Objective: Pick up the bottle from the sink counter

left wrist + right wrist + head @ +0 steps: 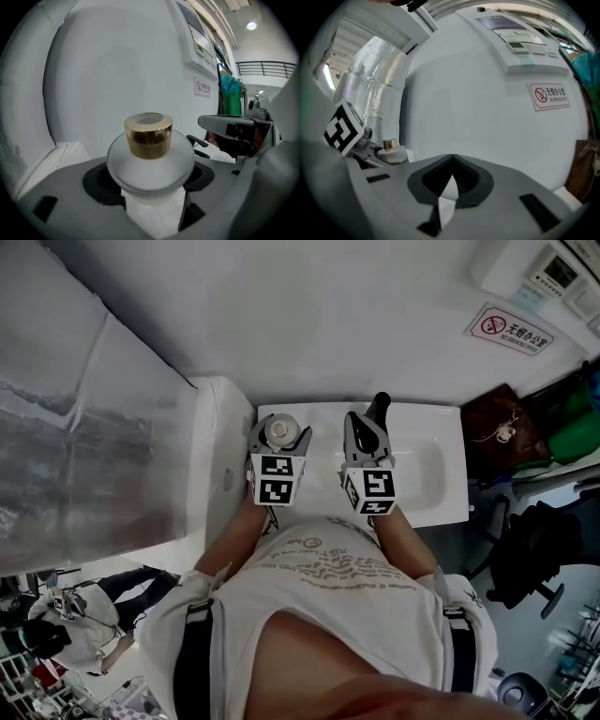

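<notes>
Left gripper view: our left gripper (151,194) clamps the bottle (148,137), perhaps just off the counter (452,442); next, lift straight. Right gripper (446,194) is closed, empty.

We see a white sink counter (452,432) against the pale wall, with a shallow oblong basin (424,470) sunk into it. The bottle (277,430) is over its rear left corner; we cannot tell whether it touches the counter.
</notes>
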